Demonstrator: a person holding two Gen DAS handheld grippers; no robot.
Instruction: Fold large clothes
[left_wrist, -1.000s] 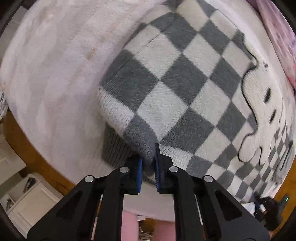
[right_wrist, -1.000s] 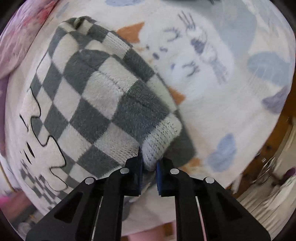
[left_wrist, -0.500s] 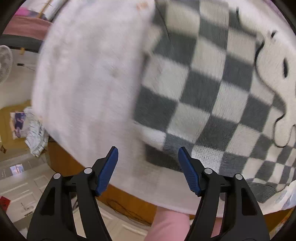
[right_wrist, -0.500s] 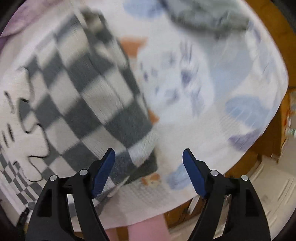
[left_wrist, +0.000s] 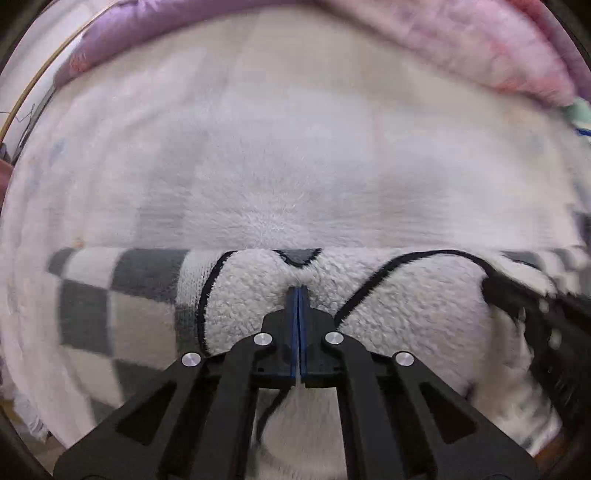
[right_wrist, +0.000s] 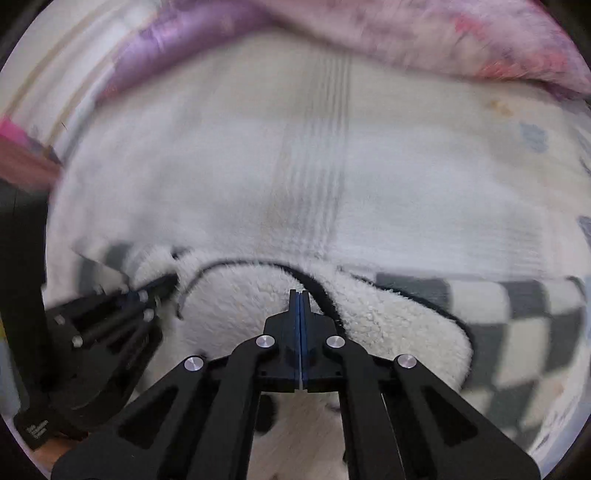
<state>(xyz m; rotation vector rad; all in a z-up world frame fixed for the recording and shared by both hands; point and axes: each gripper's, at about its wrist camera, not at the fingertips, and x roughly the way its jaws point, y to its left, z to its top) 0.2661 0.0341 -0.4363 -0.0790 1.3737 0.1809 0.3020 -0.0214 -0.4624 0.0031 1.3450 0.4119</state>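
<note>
A grey-and-white checkered sweater (left_wrist: 122, 306) with a fluffy white ghost patch (left_wrist: 251, 291) lies folded on a white bed cover (left_wrist: 280, 177). My left gripper (left_wrist: 297, 291) is shut with its tips resting on the ghost patch, no cloth visibly between the pads. My right gripper (right_wrist: 298, 295) is also shut, tips on the same patch (right_wrist: 240, 299), checkered part (right_wrist: 517, 325) to its right. The right gripper (left_wrist: 535, 317) shows at the right in the left wrist view; the left gripper (right_wrist: 122, 306) shows at the left in the right wrist view.
A pink and purple fuzzy blanket (left_wrist: 461, 40) lies across the far side of the bed, also in the right wrist view (right_wrist: 406, 33). The white cover (right_wrist: 314, 177) stretches between it and the sweater's far fold.
Both grippers held the sweater's corners, opened and let go, then swung round to face across the bed and shut. They now rest side by side on the ghost patch.
</note>
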